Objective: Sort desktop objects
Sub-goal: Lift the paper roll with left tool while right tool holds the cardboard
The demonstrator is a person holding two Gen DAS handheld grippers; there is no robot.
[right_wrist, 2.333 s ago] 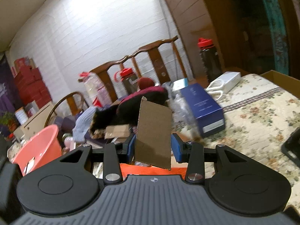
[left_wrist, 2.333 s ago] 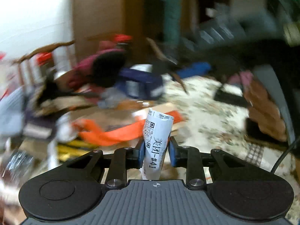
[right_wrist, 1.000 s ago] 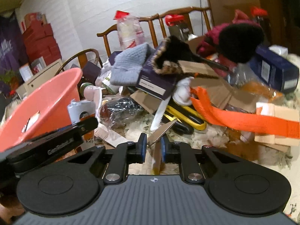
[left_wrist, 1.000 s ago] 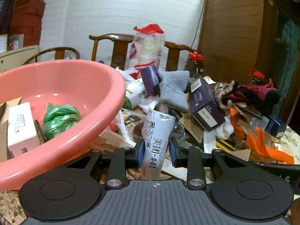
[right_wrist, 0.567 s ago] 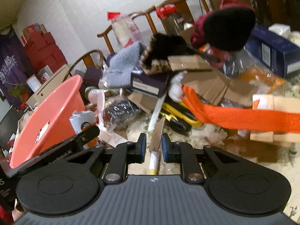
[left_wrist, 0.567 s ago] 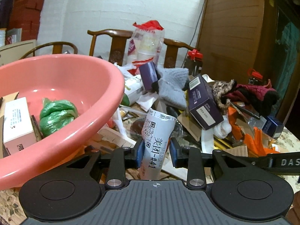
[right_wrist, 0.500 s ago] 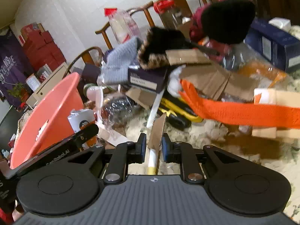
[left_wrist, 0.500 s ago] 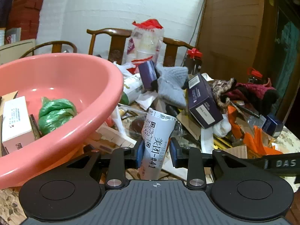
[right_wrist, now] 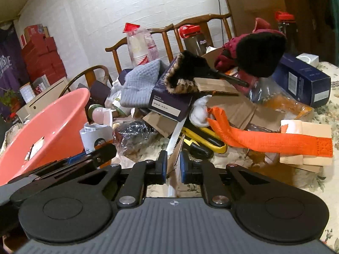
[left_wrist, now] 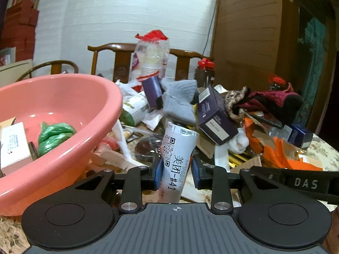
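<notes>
- The paper cup [left_wrist: 177, 156], white with a printed label and a QR code, stands upright between the blue pads of the left gripper [left_wrist: 175, 174], which clasps it low on the body; the cup is clear of the table, just right of the pink basin [left_wrist: 63, 97]
- Judged from its look, the cup is light and thin-walled: a hard squeeze would dent it, and its smooth label could slip, so a low hold with mild pressure seems right
- The cardboard piece [right_wrist: 174, 158], a flat brown scrap seen edge-on, sits between the pads of the right gripper [right_wrist: 173, 167]; those jaws have just been closing, and they now pinch the scrap at its lower part
- The scrap looks stiff but thin and nearly weightless; held by one edge it may swing or bend, so a grip deeper into the sheet would be steadier
- In the right wrist view the left gripper [right_wrist: 84, 158] shows at lower left with the cup [right_wrist: 95, 136] beside the basin's rim [right_wrist: 74, 99]
- The basin already holds a green bag [left_wrist: 55, 136] and a white box [left_wrist: 13, 146], so it seems the place for sorted things
- Beyond lies the unsorted heap: a purple box [left_wrist: 214, 116], a grey knit cloth [left_wrist: 180, 101], an orange strap [right_wrist: 269, 140], a yellow-handled saw [right_wrist: 203, 139] and a dark blue box [right_wrist: 303, 80]
- A flowered tablecloth [right_wrist: 313, 182] covers the table, with wooden chairs [left_wrist: 118, 61] behind
</notes>
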